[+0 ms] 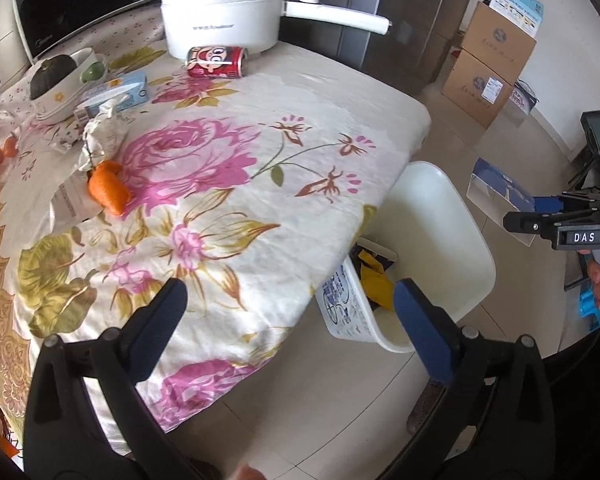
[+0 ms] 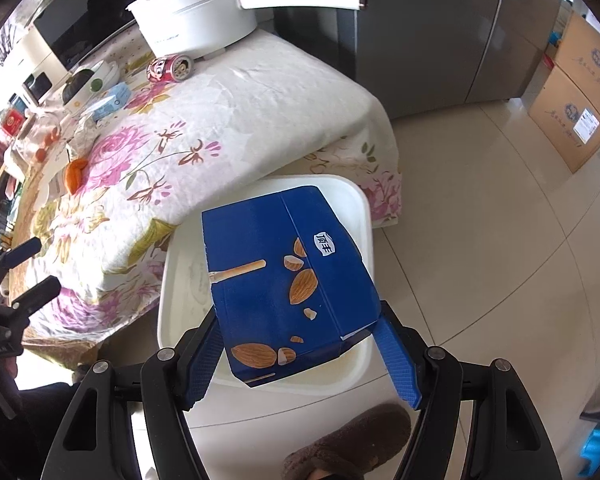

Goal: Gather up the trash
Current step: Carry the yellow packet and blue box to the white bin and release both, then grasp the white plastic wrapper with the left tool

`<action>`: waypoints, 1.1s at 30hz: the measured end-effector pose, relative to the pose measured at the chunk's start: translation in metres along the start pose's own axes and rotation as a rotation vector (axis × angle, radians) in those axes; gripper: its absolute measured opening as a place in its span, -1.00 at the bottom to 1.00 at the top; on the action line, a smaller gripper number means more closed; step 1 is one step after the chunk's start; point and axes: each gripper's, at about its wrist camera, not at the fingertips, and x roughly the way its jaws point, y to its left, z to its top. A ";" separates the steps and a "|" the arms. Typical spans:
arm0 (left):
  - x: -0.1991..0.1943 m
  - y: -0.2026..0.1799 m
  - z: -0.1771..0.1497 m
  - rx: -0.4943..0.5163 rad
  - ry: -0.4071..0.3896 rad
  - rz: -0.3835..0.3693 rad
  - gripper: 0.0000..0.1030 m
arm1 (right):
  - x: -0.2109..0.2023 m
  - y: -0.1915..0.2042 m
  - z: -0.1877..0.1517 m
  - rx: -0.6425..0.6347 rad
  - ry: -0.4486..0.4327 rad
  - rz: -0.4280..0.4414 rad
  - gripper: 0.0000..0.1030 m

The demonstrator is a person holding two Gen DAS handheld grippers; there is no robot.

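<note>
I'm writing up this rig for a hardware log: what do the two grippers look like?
Both share one build. The left gripper has a black plastic frame with silver screws and flat dark-blue pads. The right gripper has the same black frame, and its blue pads show a fine ribbed texture. Seen from the left wrist, its body carries a white "DAS" label and a green light.

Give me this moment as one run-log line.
left gripper: open, empty, over table edge | right gripper: blue snack box between fingers, above white bin | red can, orange wrapper on table
</note>
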 end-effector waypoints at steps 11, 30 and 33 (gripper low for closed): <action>-0.027 0.043 -0.006 -0.086 -0.038 0.036 0.98 | 0.014 0.044 0.016 -0.021 0.033 0.023 0.64; -0.043 0.126 -0.020 -0.249 -0.062 0.122 0.98 | 0.025 0.125 0.039 -0.124 0.011 0.040 0.65; -0.043 0.141 -0.022 -0.268 -0.062 0.148 0.98 | 0.025 0.137 0.044 -0.132 -0.002 0.051 0.65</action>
